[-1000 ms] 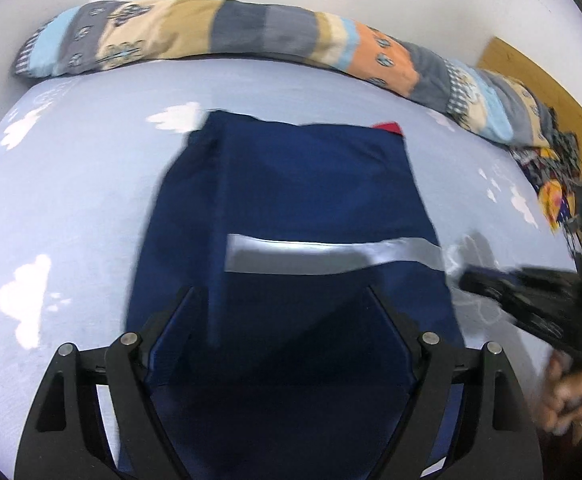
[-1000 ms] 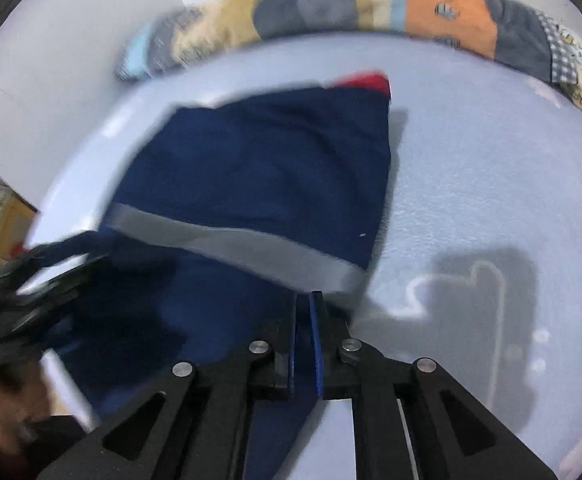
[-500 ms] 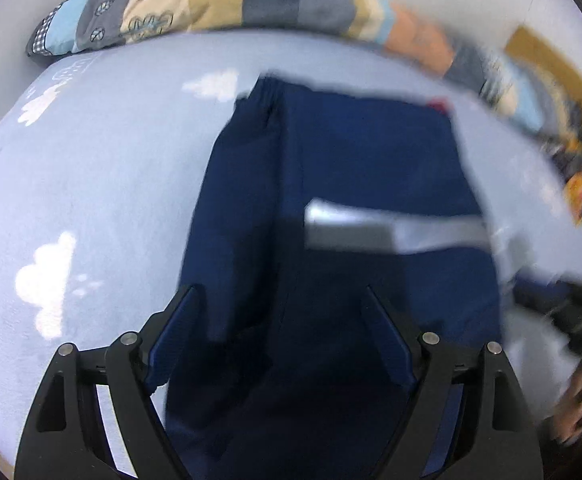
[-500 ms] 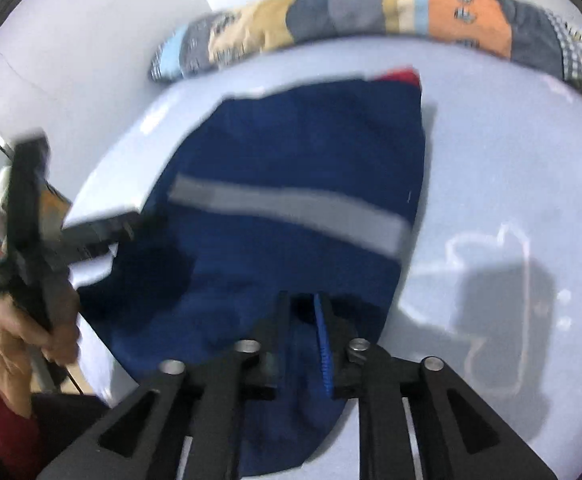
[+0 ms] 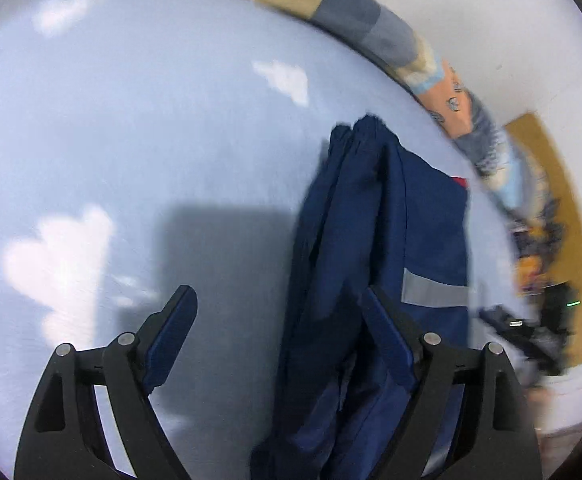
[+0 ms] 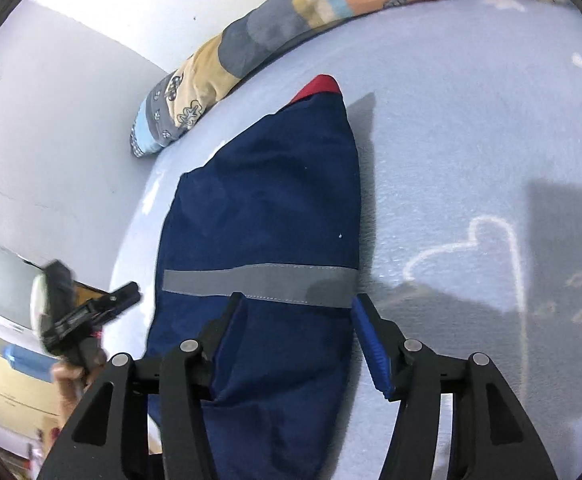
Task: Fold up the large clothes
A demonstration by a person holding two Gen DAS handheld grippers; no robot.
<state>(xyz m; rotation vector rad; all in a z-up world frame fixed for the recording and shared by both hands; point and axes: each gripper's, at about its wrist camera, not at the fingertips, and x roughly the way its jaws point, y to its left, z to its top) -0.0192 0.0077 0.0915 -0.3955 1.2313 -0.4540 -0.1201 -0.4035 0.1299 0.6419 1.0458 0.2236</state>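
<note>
On the pale blue bedsheet (image 6: pixel 471 128), my right gripper (image 6: pixel 295 320) gapes wide, straddling the folded navy garment (image 6: pixel 267 208); my left gripper (image 5: pixel 279 320) is spread too, garment against its right finger.

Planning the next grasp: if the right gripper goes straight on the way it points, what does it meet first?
Most likely the navy garment: the open right gripper points at its grey reflective stripe, with the bed sheet underneath. Depth is uncertain.
</note>
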